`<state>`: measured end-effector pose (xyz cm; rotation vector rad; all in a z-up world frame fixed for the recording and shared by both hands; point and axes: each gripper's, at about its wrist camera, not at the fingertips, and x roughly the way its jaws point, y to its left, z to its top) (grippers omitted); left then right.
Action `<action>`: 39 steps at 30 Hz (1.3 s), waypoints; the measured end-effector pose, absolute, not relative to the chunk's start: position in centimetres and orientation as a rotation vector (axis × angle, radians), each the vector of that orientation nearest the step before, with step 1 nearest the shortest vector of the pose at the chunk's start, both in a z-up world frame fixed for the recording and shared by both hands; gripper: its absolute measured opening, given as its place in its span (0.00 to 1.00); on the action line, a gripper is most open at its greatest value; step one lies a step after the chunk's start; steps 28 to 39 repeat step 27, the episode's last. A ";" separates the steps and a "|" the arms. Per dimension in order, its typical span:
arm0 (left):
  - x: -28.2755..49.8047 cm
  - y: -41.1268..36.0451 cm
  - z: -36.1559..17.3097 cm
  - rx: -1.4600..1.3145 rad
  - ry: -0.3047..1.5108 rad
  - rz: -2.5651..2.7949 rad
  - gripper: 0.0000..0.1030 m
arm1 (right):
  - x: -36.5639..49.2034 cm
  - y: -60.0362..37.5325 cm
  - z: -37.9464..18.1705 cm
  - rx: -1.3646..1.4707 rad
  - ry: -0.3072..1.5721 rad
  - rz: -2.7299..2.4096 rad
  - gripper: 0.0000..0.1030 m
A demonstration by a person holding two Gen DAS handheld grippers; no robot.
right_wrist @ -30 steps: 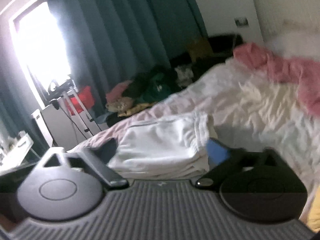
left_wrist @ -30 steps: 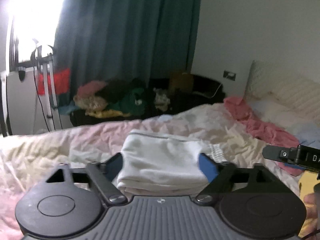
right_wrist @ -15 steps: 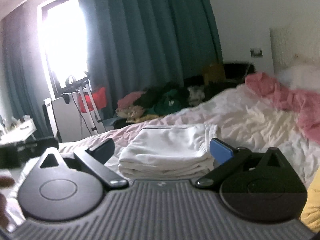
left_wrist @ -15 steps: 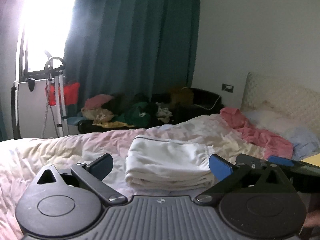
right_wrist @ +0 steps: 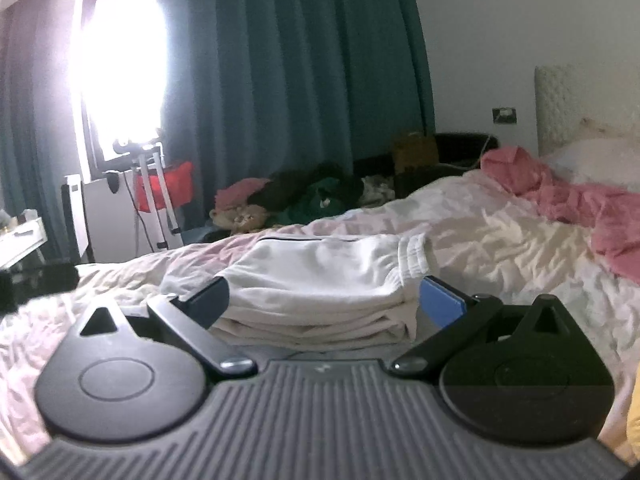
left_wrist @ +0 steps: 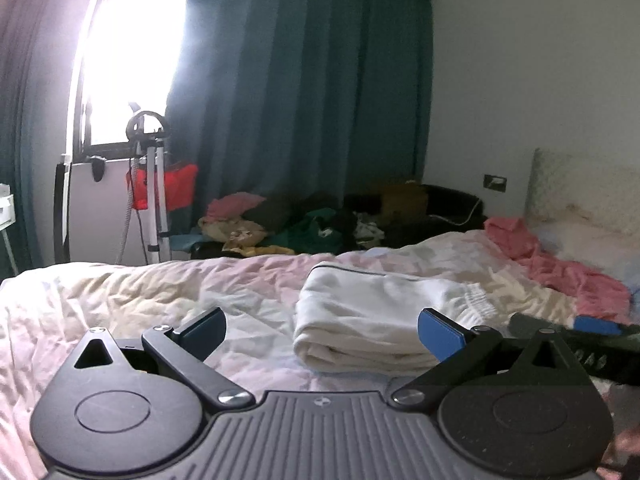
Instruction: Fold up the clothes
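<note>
A folded white garment [left_wrist: 372, 320] lies on a rumpled bed [left_wrist: 160, 296]. Both grippers — left gripper [left_wrist: 322, 330] and right gripper [right_wrist: 324, 300] — hover spread wide, holding nothing.

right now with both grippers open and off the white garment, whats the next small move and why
Probably swing the right gripper toward the pink garment crumpled near the headboard. The white garment already lies folded in neat layers on the bed, and both the left gripper and the right one are open and empty, so the pink piece looks like the next to fold.
</note>
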<state>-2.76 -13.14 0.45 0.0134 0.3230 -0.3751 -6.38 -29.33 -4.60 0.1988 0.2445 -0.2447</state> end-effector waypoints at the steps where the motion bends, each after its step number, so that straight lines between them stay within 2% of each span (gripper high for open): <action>1: -2.6 -13.1 0.3 0.011 0.330 -0.372 1.00 | -6.4 -29.2 -4.6 0.195 0.242 -0.248 1.00; 39: -4.0 -12.7 0.3 0.032 0.335 -0.341 1.00 | -6.9 -28.3 -5.1 0.171 0.275 -0.266 1.00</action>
